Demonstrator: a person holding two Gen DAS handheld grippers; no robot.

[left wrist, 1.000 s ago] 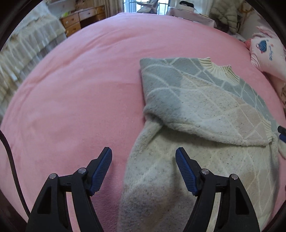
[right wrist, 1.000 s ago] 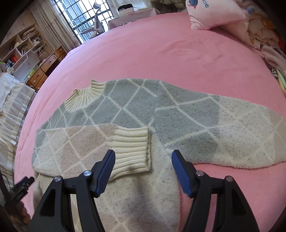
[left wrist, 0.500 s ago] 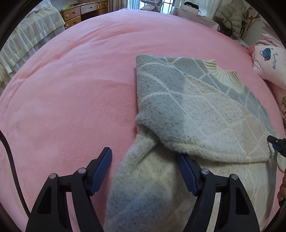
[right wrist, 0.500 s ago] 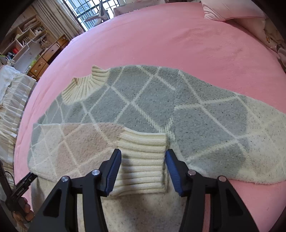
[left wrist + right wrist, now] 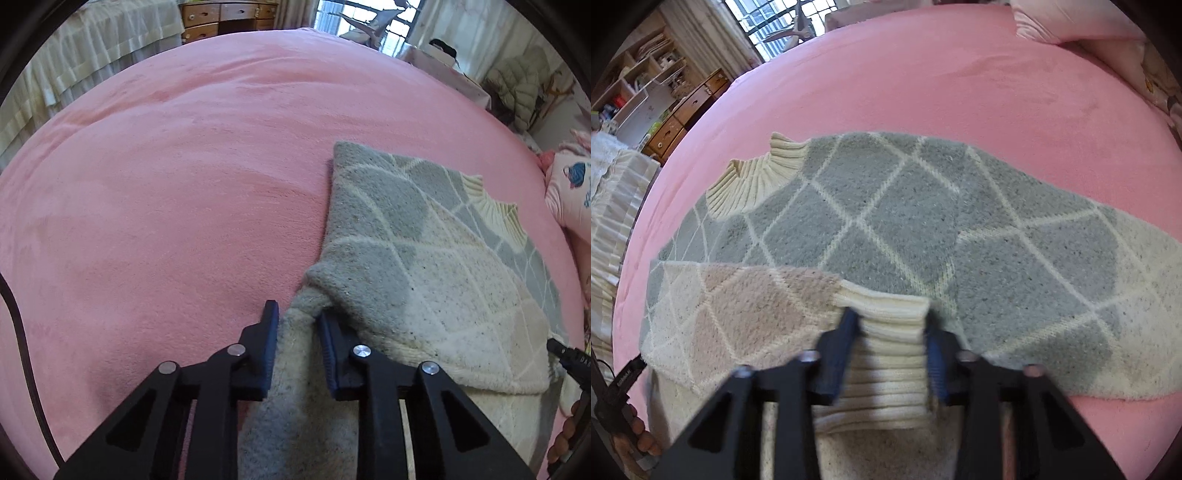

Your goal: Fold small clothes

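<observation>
A home bedroom. A bed under a pink blanket fills both views. A wooden dresser stands top centre, pillows upper right.

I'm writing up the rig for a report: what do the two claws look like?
Both match: the left claw and right claw have matte black plastic frames with triangular cut-outs, silver round pivot screws and dark blue ribbed pads on the fingers. A dark cable curves past the left one. In the right view the other handle shows white lettering, too small to read.
</observation>
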